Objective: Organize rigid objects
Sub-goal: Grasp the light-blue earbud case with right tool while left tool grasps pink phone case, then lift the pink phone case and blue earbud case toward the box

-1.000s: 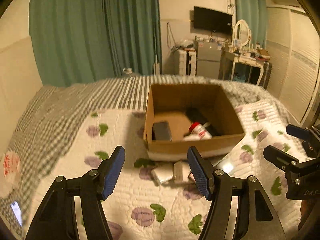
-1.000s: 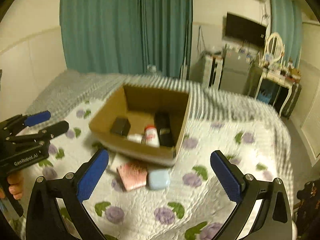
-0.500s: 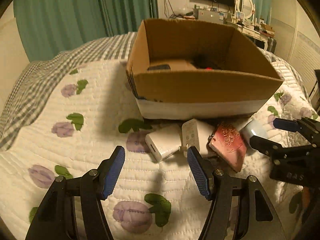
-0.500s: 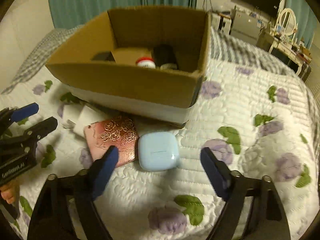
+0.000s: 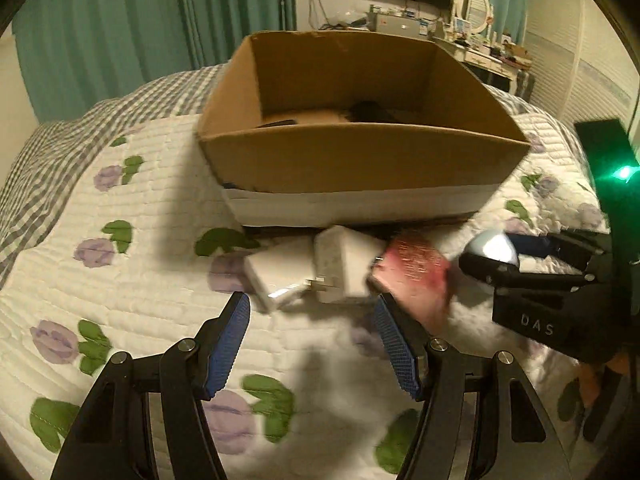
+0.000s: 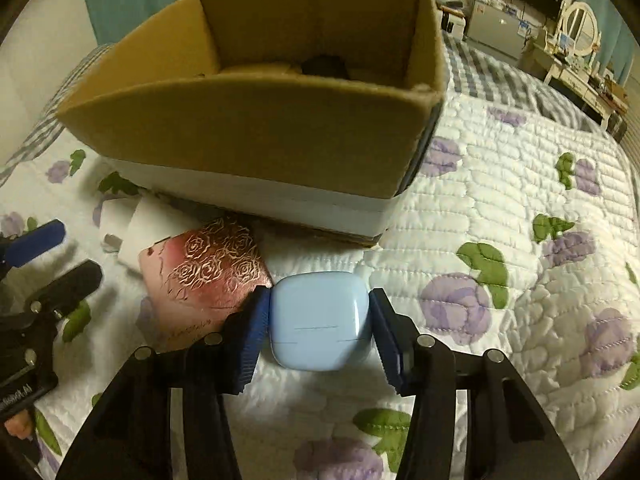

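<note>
A light blue earbud case (image 6: 320, 320) lies on the quilt in front of the cardboard box (image 6: 260, 132). My right gripper (image 6: 320, 294) straddles it; its jaws are closing and both pads touch the case's sides. Left of it lies a pink card-like case with gold roses (image 6: 208, 276). In the left wrist view two white chargers (image 5: 280, 276) (image 5: 340, 264) lie just ahead of my left gripper (image 5: 310, 302), which stands open with nothing held. The pink case (image 5: 416, 272) sits by its right finger. Dark items show dimly inside the box (image 5: 360, 164).
The box stands on a white floral quilt (image 6: 500, 208) with a grey checked blanket (image 5: 52, 148) behind. Teal curtains (image 5: 140, 20), a desk with a mirror (image 5: 476, 0) and a wall TV are far behind. The quilt spreads on to the right of the box.
Both grippers have come down close to the quilt in front of the box. The right jaws went from wide open to closed in around the blue case. The left jaws kept their width.
</note>
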{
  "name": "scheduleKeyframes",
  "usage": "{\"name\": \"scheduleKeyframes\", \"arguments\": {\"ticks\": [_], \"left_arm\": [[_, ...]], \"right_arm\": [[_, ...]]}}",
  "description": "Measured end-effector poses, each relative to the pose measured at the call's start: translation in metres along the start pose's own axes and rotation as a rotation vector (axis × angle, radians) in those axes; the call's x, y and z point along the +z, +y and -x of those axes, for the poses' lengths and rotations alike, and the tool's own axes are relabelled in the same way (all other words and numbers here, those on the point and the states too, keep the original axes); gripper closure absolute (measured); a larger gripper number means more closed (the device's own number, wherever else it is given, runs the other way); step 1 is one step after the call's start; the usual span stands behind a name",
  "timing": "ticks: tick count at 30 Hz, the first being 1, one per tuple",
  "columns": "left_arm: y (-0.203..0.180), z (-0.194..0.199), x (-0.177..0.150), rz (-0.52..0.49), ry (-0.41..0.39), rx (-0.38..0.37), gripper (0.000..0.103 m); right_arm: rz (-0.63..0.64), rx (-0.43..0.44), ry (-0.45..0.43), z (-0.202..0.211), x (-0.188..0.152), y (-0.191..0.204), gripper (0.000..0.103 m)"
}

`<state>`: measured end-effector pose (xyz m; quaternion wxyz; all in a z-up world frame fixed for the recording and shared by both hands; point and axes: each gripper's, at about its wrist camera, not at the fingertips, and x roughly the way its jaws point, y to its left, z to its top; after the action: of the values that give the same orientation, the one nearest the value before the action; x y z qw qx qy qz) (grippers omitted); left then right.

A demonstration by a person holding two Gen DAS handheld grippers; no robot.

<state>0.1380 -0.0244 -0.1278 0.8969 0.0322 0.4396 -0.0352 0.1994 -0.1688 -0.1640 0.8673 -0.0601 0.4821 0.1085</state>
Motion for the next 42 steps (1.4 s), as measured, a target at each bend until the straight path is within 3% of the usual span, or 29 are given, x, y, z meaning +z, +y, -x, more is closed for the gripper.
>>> {"name": "scheduleKeyframes", "arguments": {"ticks": [7,12,17,20,23,25,28,32,34,37,40,42], "left_arm": [[-0.035,-0.013,0.000,-0.031,0.050,-0.057,0.035],[-0.048,-0.027,0.003,-0.006,0.063,-0.070,0.035],[-0.052,-0.052,0.004,0.059,0.132,-0.107,0.038],[-0.051,-0.056,0.007,0.109,0.149,-0.161,0.054],[-0.053,-0.046,0.008,0.090,0.119,-0.166,0.062],[-0.051,-0.036,0.008,0.089,0.101,-0.185,0.076],[-0.048,-0.019,0.009,0.062,0.058,-0.163,0.085],[-0.039,-0.020,0.012,0.095,0.072,-0.190,0.086],[-0.035,-0.028,0.016,0.120,0.094,-0.189,0.081],[-0.029,-0.040,0.025,0.164,0.099,-0.137,0.073],[-0.023,-0.043,0.026,0.215,0.080,-0.144,0.077],[-0.026,-0.041,0.026,0.175,0.071,-0.124,0.080]], "right_arm": [[-0.098,-0.035,-0.063,0.038,-0.013,-0.032,0.053],[-0.139,-0.001,-0.079,0.048,-0.017,-0.040,0.053],[-0.140,0.028,-0.094,0.054,-0.016,-0.040,0.053],[-0.157,0.042,-0.090,0.049,-0.014,-0.047,0.053],[-0.159,0.045,-0.094,0.051,-0.015,-0.046,0.053],[-0.157,0.043,-0.096,0.051,-0.014,-0.046,0.053],[-0.153,0.036,-0.099,0.052,-0.014,-0.044,0.053],[-0.147,0.026,-0.100,0.053,-0.015,-0.043,0.053],[-0.145,0.025,-0.098,0.052,-0.015,-0.043,0.053],[-0.143,0.025,-0.094,0.051,-0.015,-0.044,0.053],[-0.139,0.024,-0.087,0.049,-0.015,-0.043,0.053],[-0.133,0.024,-0.085,0.048,-0.015,-0.042,0.053]]}}
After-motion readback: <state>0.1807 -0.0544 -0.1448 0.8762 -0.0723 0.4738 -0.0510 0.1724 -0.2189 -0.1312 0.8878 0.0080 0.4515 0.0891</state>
